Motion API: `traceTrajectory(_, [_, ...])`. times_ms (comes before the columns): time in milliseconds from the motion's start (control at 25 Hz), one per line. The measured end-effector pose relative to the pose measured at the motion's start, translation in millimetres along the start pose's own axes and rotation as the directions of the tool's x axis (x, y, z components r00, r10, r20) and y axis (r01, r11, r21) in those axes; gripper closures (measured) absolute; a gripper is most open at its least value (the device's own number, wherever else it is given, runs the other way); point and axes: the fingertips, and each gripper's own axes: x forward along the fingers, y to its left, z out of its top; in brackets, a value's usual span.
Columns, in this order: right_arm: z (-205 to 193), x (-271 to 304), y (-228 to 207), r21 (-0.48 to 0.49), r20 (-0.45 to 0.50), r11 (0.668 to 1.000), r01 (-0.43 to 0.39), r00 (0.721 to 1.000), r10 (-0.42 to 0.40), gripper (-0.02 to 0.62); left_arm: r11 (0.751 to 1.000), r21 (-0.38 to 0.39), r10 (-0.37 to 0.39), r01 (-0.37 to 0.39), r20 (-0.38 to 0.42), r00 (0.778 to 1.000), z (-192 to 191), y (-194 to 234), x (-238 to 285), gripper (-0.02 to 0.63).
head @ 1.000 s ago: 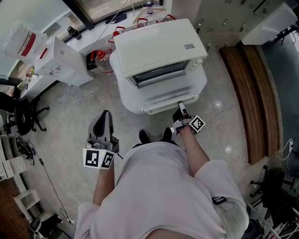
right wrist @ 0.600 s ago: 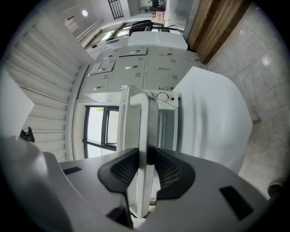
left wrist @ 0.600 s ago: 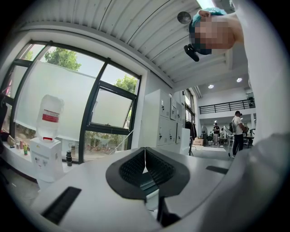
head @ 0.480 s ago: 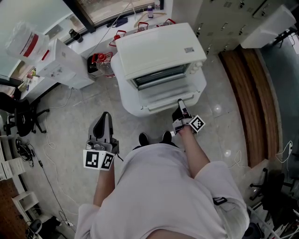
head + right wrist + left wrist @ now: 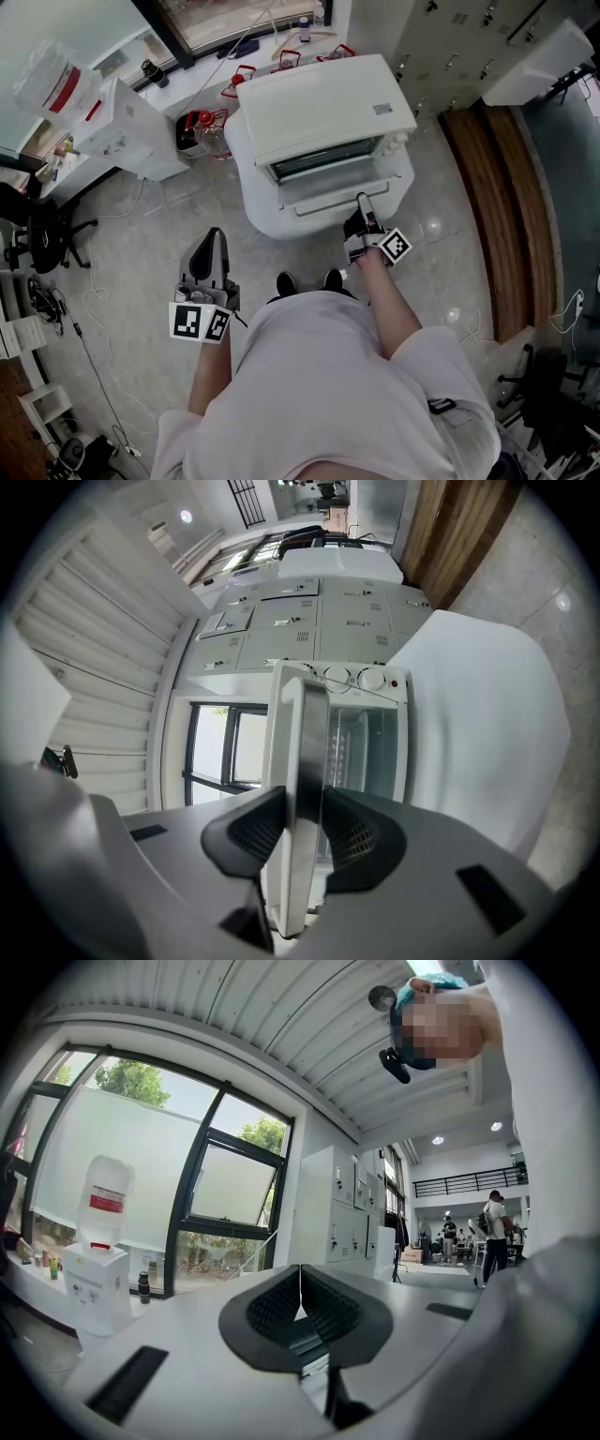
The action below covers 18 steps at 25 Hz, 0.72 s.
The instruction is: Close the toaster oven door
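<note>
Right tongs (image 5: pixel 306 819), newly wider, astride the half-open toaster oven door (image 5: pixel 298 719)

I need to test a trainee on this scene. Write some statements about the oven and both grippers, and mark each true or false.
1. The right gripper has the toaster oven door between its jaws. True; the pads touch it, though the jaws have just been opening.
2. The door is fully shut. False: it stands partly open, with the oven's inside showing.
3. The left gripper holds a cup. False: it is shut and empty.
4. The toaster oven stands on a white table. True.
</note>
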Motion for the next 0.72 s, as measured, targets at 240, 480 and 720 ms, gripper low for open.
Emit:
traceTrajectory(240, [3.3, 20.7, 14.2, -0.003, 0.007, 0.999, -0.035, 0.999, 0.035, 0.47, 1.0, -0.002, 0.012, -0.012, -0.005, 1.0, -3.0, 7.3, 2.4, 0.586])
traceTrajectory(480, [8.4, 40.9, 22.6, -0.015, 0.019, 0.999, -0.05, 0.999, 0.051, 0.474, 1.0, 0.002, 0.023, -0.023, -0.006, 1.0, -4.2, 14.2, 7.2, 0.586])
traceTrajectory(720, [10.4, 57.7, 31.2, -0.02, 0.018, 0.998, -0.063, 0.998, 0.064, 0.477, 0.999, -0.003, 0.034, -0.034, 0.0, 0.999, -3.2, 19.1, 11.4, 0.586])
